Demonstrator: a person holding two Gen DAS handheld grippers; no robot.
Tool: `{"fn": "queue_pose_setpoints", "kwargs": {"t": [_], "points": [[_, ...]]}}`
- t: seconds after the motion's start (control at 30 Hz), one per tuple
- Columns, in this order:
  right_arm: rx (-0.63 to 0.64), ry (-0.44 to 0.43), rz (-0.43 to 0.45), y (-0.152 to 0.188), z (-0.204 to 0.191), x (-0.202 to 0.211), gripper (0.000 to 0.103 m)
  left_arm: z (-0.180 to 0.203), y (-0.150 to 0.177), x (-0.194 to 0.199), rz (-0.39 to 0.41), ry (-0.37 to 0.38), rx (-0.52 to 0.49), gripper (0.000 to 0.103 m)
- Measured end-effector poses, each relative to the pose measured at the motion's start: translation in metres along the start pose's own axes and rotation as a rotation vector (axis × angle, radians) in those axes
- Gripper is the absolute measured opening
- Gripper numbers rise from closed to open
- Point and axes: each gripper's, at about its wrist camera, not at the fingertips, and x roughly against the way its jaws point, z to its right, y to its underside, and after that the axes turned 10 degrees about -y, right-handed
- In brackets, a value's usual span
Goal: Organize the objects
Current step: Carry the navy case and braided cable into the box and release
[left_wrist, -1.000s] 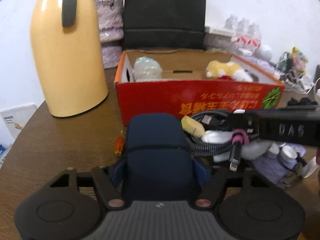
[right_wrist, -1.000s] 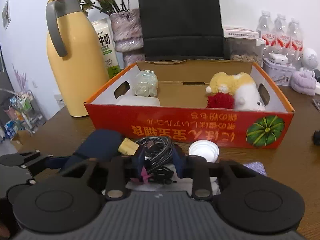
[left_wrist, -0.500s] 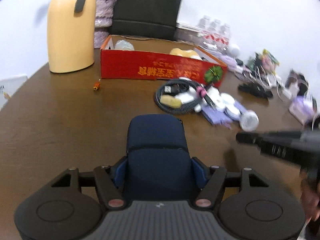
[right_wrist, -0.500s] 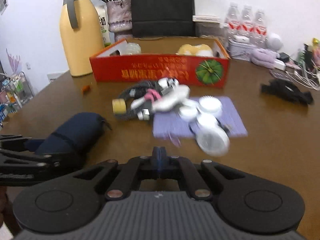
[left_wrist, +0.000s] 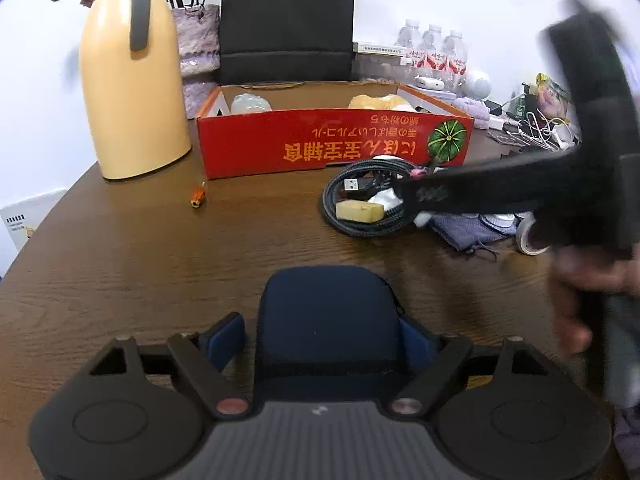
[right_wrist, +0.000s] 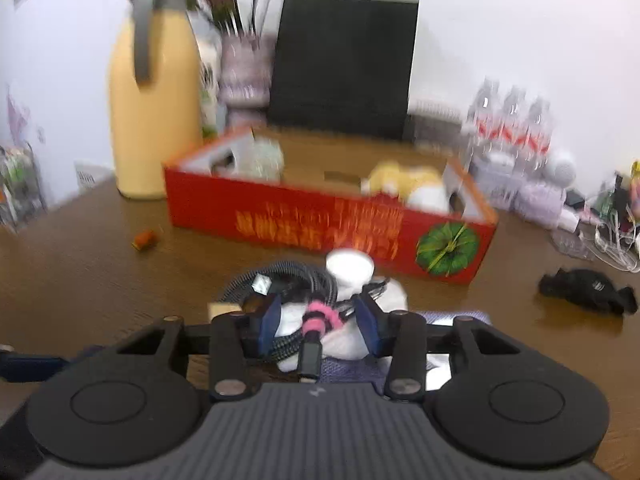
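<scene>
Jaws of left gripper [left_wrist: 322, 330] newly widened, slack around pouch [left_wrist: 326, 296]; right gripper [right_wrist: 318, 316] newly parted astride cable [right_wrist: 290, 276]

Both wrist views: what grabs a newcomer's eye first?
The red cardboard box at the middle of the wooden table, holding a yellow plush toy, with a tall yellow thermos jug to its left. In front of the box, the right gripper straddles a coiled braided USB cable. Nearer, a navy zip pouch sits between the left gripper's spread fingers.
</scene>
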Motion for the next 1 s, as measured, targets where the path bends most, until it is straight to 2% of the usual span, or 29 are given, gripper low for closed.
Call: {"fn": "queue_pose_setpoints", "kwargs": {"t": [0.07,0.13,0.2,0.33,0.47,0.5,0.57,0.63,0.7,0.73,0.77,0.83,0.9,0.93,1.0], "points": [[-0.030,0.020,0.009,0.005,0.001,-0.014,0.025,0.001,0.000,0.001,-0.009,-0.014,-0.009,0.081],[-0.017,0.063,0.015,0.004,-0.004,-0.013,0.022,0.002,0.000,0.004,-0.020,-0.024,-0.015,0.082],[-0.044,0.013,0.038,0.003,0.000,-0.004,0.020,0.002,0.001,0.007,-0.023,-0.011,-0.020,0.068],[-0.039,-0.007,0.106,-0.001,-0.003,0.035,0.020,-0.004,0.003,0.023,0.005,-0.004,0.022,0.064],[-0.104,-0.081,0.163,0.005,0.001,0.090,0.020,-0.011,0.007,0.051,0.050,-0.016,0.054,0.064],[-0.102,-0.077,0.153,0.010,0.002,0.098,0.020,-0.012,0.009,0.055,0.054,-0.019,0.055,0.064],[-0.054,-0.068,0.042,0.025,-0.001,0.097,0.020,-0.012,0.015,0.054,0.024,-0.025,0.059,0.064],[-0.107,-0.054,-0.035,0.044,0.003,0.093,0.020,-0.011,0.020,0.052,-0.028,-0.028,0.077,0.064],[-0.147,-0.065,-0.047,0.059,0.006,0.099,0.020,-0.009,0.025,0.057,-0.024,0.001,0.079,0.064],[-0.137,-0.034,-0.058,0.065,0.004,0.101,0.020,-0.008,0.028,0.059,-0.027,0.002,0.080,0.064],[-0.151,-0.020,-0.050,0.069,0.004,0.106,0.020,-0.007,0.030,0.061,-0.027,-0.002,0.079,0.064],[-0.194,-0.068,0.010,0.069,0.008,0.124,0.020,-0.006,0.031,0.067,-0.012,-0.009,0.072,0.064],[-0.169,-0.003,0.131,0.069,0.002,0.145,0.020,-0.007,0.031,0.073,0.017,-0.009,0.077,0.064],[-0.094,0.068,0.182,0.069,-0.007,0.149,0.020,-0.006,0.031,0.074,0.022,-0.010,0.078,0.064],[0.067,0.195,0.176,0.074,-0.024,0.134,0.020,-0.003,0.031,0.071,0.014,-0.015,0.079,0.064]]}}
